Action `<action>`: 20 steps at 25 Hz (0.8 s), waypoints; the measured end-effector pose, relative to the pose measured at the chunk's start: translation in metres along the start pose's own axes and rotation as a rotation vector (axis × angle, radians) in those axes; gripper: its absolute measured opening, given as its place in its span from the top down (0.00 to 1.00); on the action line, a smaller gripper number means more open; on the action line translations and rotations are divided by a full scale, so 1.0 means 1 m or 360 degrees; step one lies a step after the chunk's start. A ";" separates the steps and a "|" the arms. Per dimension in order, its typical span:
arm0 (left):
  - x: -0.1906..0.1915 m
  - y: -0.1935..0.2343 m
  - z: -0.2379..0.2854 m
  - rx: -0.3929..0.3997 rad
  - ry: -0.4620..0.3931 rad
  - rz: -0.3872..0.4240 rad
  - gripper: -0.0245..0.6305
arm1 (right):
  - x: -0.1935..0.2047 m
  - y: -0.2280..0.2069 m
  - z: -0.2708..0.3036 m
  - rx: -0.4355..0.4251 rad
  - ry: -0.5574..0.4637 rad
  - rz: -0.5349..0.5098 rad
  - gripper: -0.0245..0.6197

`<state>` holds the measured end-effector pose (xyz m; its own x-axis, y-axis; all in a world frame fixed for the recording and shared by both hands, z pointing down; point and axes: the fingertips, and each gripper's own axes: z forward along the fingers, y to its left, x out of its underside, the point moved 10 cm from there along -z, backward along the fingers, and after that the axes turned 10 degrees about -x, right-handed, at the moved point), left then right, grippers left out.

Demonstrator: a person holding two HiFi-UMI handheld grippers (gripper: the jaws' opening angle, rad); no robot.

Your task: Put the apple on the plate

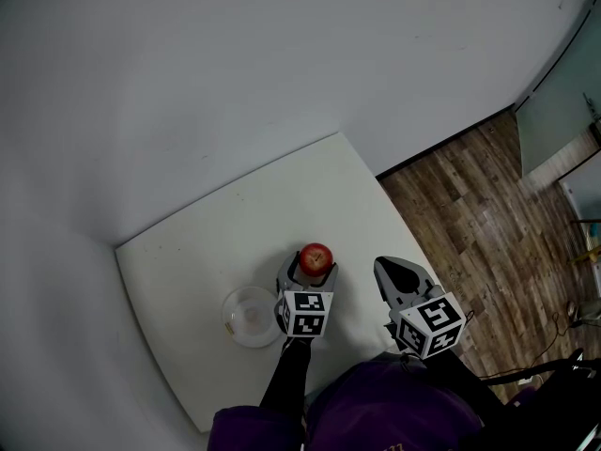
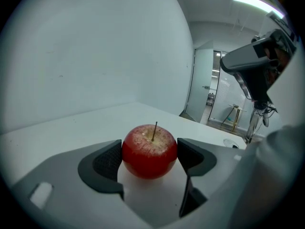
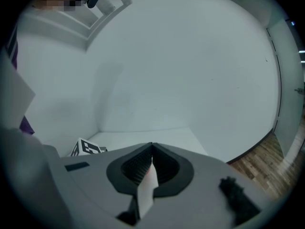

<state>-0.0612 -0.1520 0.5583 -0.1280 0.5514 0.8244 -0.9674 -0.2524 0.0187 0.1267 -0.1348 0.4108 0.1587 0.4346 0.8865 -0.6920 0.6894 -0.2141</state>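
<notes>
Surface: a white square table [image 1: 216,242], set into a corner between plain white walls [image 1: 235,83]. Wood plank floor [image 1: 488,205] lay beyond the table's right edge. The left gripper view showed a lit ceiling strip [image 2: 255,4] and a doorway [image 2: 202,94] past the far end of the table.

Left gripper [image 2: 149,149]: jaws stood wide apart, one on each side of the apple [image 1: 315,256]. The dark ribbed pads [image 2: 107,163] were just beside the apple's flanks. No clear press on the skin could be made out on either side, and the apple's weight rested on the table. Noted as not gripped.

Right gripper [image 3: 152,151]: jaws were together, tips meeting, nothing held. It hung near the table's right edge, apart from the apple.

Apple: red, on the bare tabletop near the front middle, inside the left jaws. The stem pointed up with a slight lean to the right in the left gripper view, so the core axis ran close to vertical. The body was near round, with no marked long axis otherwise.

Plate [image 1: 230,313]: small, pale and round, on the table to the left of the left gripper and nearer the person. It was near the apple but not touching it. The apple was not on it.
</notes>
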 end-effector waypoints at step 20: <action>0.000 0.014 -0.037 -0.0097 -0.0071 -0.0125 0.40 | 0.000 0.009 0.003 -0.0064 -0.0013 -0.0024 0.95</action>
<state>-0.0827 -0.1264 0.5374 -0.0429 0.5314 0.8460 -0.9858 -0.1603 0.0507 0.1180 -0.1301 0.4106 0.1628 0.4193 0.8931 -0.6608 0.7185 -0.2169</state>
